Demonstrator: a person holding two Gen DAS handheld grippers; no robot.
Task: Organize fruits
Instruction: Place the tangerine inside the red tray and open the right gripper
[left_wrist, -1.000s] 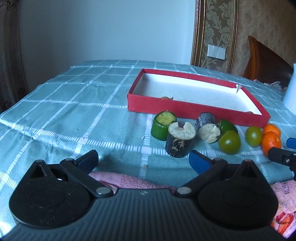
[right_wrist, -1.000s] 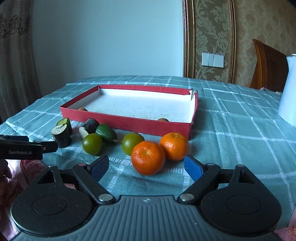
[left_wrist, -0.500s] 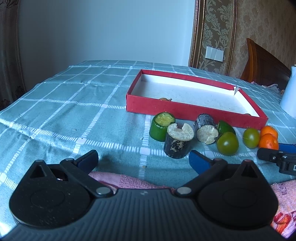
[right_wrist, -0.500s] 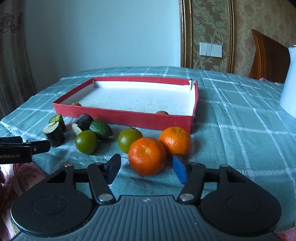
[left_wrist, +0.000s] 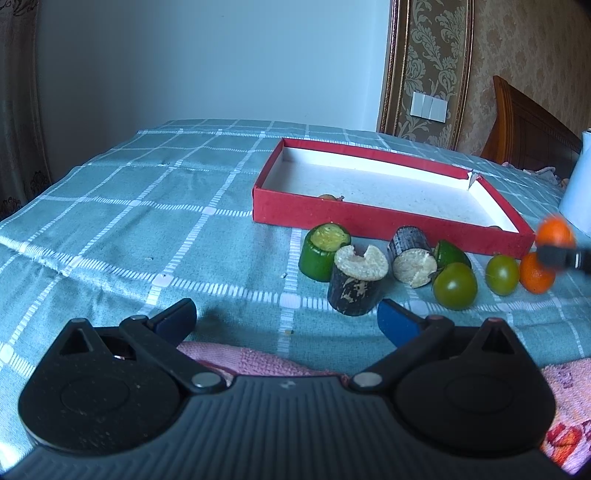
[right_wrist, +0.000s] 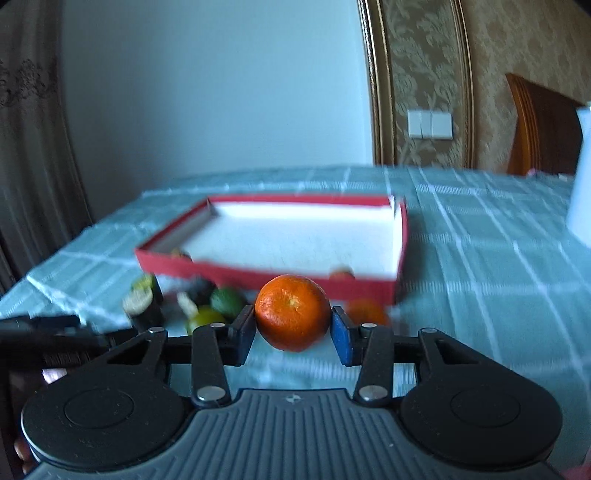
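Note:
My right gripper (right_wrist: 293, 332) is shut on an orange tangerine (right_wrist: 292, 312) and holds it above the cloth, in front of the red tray (right_wrist: 266, 275). In the left wrist view that tangerine (left_wrist: 555, 230) shows lifted at the far right, blurred. A second tangerine (left_wrist: 535, 274) stays on the cloth beside two green tomatoes (left_wrist: 455, 286). A green cucumber piece (left_wrist: 322, 251), two dark cut pieces (left_wrist: 356, 278) and an avocado (left_wrist: 451, 254) lie before the tray (left_wrist: 325, 212). My left gripper (left_wrist: 286, 319) is open and empty, near the table's front.
A pink towel (left_wrist: 258, 360) lies under my left gripper. A white jug (left_wrist: 578, 184) stands at the right. A wooden chair (left_wrist: 528, 129) stands behind the table. Small items sit inside the tray by its near wall.
My right gripper closed on the near tangerine and lifted it off the cloth. The right view now is blurred by motion. The left gripper has stayed open and barely moved.

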